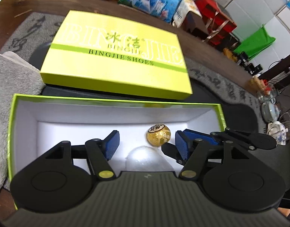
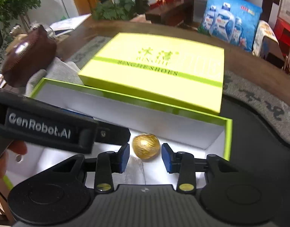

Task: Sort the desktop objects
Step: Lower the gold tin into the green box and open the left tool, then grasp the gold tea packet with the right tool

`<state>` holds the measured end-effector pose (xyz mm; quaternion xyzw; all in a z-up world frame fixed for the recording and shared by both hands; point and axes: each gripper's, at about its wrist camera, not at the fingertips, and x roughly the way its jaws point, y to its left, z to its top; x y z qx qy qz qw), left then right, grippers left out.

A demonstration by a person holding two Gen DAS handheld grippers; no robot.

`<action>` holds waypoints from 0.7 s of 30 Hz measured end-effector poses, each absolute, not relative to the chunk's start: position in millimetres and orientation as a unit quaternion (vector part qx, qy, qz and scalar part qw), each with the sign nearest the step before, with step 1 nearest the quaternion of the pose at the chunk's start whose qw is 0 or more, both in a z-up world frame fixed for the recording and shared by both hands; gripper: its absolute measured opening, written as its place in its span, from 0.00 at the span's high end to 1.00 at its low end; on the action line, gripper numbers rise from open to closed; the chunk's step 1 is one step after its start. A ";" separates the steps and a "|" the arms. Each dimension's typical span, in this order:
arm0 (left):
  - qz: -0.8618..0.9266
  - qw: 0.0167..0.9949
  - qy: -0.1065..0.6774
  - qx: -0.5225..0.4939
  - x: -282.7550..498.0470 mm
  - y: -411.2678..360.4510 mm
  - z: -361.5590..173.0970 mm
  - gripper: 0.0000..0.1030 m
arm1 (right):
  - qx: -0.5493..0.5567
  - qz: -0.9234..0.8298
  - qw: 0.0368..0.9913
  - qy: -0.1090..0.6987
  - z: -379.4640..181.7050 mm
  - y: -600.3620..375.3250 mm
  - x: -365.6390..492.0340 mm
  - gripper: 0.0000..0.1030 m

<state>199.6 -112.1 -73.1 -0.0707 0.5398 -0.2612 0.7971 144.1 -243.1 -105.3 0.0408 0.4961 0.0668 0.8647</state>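
Observation:
A gold foil ball (image 1: 159,136) lies on the white floor of an open yellow-green shoe box (image 1: 21,113). My left gripper (image 1: 146,145) is open inside the box, with the ball just ahead, nearer its right finger. In the right wrist view the ball (image 2: 146,145) lies between the open blue pads (image 2: 166,158) of my right gripper (image 2: 145,158), apart from both. The left gripper's black body (image 2: 50,126) crosses that view on the left. The box lid (image 1: 116,56) lies flat behind the box.
A grey calligraphy mat (image 1: 230,87) and a grey cloth (image 1: 12,83) cover the dark wooden table. Glass teaware (image 1: 271,111) stands at the right. A dark brown round object (image 2: 27,56) sits left of the box. Bags and a blue pack (image 2: 232,17) lie beyond the table.

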 end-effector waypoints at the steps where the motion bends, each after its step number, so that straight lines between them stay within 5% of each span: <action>1: -0.263 0.800 0.534 -0.071 195.1 -110.5 -67.8 0.38 | 0.041 0.071 0.868 0.489 -99.9 -244.0 138.6 0.61; 10: -0.254 0.835 0.486 -0.044 132.4 -96.4 -31.7 0.36 | 0.032 0.128 0.895 0.427 -49.8 -252.4 57.1 0.49; 21: -0.256 0.850 0.459 -0.032 45.5 -76.2 -16.2 0.35 | -0.003 0.213 0.887 0.410 -42.9 -238.8 -47.5 0.49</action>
